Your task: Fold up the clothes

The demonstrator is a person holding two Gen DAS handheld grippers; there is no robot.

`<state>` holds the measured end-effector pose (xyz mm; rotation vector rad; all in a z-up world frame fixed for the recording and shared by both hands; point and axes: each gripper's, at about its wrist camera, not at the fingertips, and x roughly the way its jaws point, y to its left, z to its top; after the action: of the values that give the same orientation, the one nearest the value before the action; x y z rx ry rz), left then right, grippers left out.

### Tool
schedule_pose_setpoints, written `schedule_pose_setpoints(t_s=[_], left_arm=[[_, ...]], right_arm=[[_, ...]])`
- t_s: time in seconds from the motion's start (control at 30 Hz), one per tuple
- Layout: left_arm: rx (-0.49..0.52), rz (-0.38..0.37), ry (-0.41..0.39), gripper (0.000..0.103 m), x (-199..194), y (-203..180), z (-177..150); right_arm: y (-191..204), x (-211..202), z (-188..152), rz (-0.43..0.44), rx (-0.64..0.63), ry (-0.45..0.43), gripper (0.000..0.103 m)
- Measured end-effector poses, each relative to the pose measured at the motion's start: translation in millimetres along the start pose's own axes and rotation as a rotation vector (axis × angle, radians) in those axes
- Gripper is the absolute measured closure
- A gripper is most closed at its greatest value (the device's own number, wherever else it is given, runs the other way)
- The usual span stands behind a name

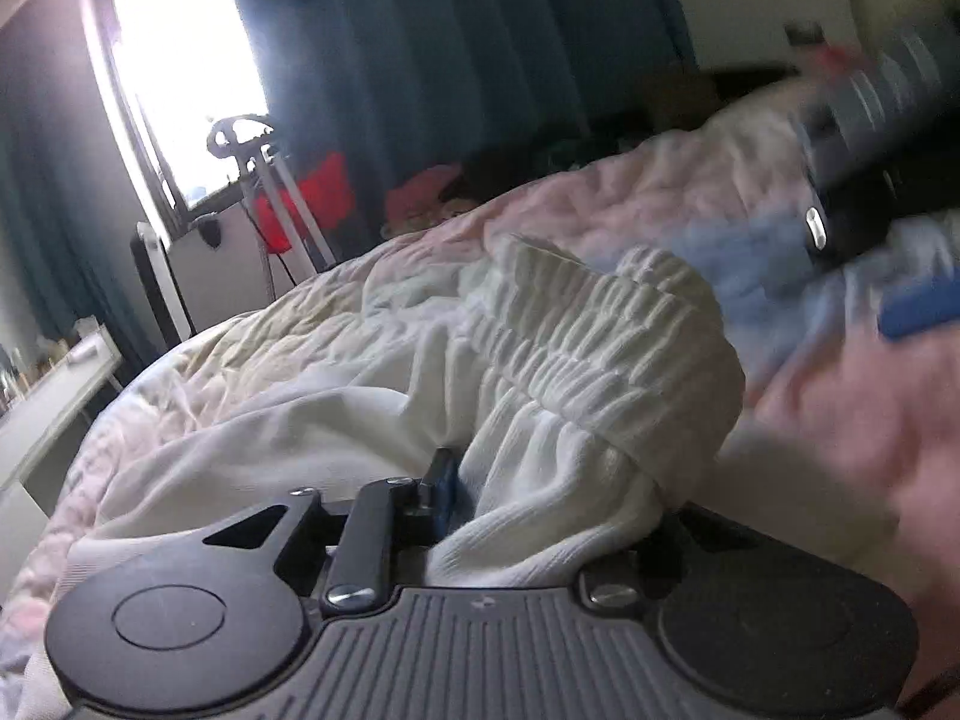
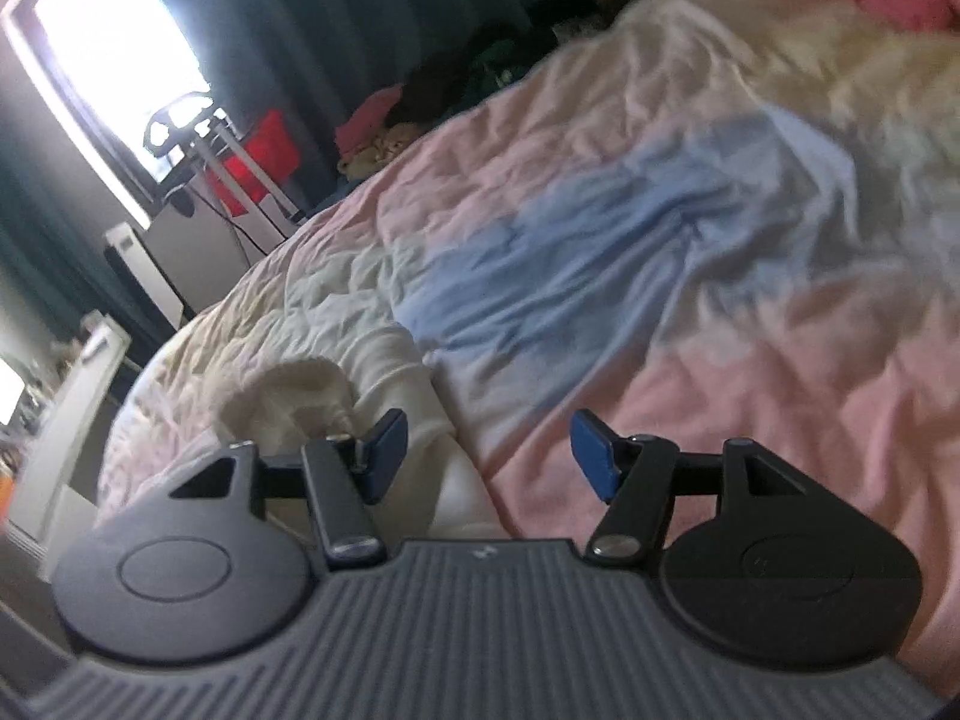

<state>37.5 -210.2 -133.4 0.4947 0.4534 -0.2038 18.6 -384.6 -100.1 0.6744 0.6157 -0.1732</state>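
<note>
Broadly, the quilted bedspread [image 2: 708, 276], in pink, blue and cream patches, fills both views and serves as the folding surface, with a bright window [image 1: 180, 72] and dark curtains [image 1: 456, 48] beyond its far edge.

On it lies the task's thing, a white garment [image 1: 372, 396] with a gathered elastic waistband [image 1: 606, 348]. From the left wrist view the waistband runs as a ribbed strip from the upper middle down toward the lower right, and the plainer cloth spreads away to the left across the cream part of the quilt. So the garment's long axis seems to lie leftward from the waistband, along the bed's near side.

Next down in size, the right gripper [image 2: 489, 456] hangs over the pink patch with its blue pads well apart and nothing between them. White cloth sits just left of its left pad, so the garment lies to its left rather than ahead.

Smallest, the left gripper [image 1: 474, 498] has its jaws nearly together with a bunch of white fabric below the waistband pinched between them; only one blue pad [image 1: 447, 495] shows, the other being buried in cloth.

As I judge it, the left hand is already on the garment, and the right must come across leftward to take another part of the waistband before a fold can be laid.
</note>
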Motion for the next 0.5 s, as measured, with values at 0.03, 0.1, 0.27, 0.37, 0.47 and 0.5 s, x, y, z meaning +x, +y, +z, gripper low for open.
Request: schedule_pose_setpoints(t_s=[0.03, 0.1, 0.27, 0.37, 0.47, 0.5], left_arm=[[0.014, -0.013, -0.005, 0.074, -2.5, 0.6, -1.7], [0.018, -0.084, 0.020, 0.053, -7.6, 10.2, -5.2], [-0.066, -0.245, 0.076, 0.015, -26.0, 59.0, -11.6], [-0.161, -0.323, 0.079, 0.011, -44.8, 99.4, -22.9], [-0.284, -0.366, 0.069, 0.009, -61.4, 135.5, -33.2], [-0.324, -0.370, 0.065, 0.009, -65.9, 146.4, -37.1]], right_arm=[[-2.4, 1.1, -0.6, 0.015, 0.020, 0.009, 0.040], [-3.7, 2.4, -0.3, 0.060, 0.055, 0.019, 0.040], [-1.5, -1.8, 0.8, 0.200, 0.135, 0.019, 0.039], [1.5, -4.9, -1.3, 0.245, 0.152, 0.026, 0.036], [3.6, -1.8, -5.3, 0.313, 0.200, 0.076, 0.027], [4.7, 0.3, -7.5, 0.337, 0.218, 0.100, 0.023]])
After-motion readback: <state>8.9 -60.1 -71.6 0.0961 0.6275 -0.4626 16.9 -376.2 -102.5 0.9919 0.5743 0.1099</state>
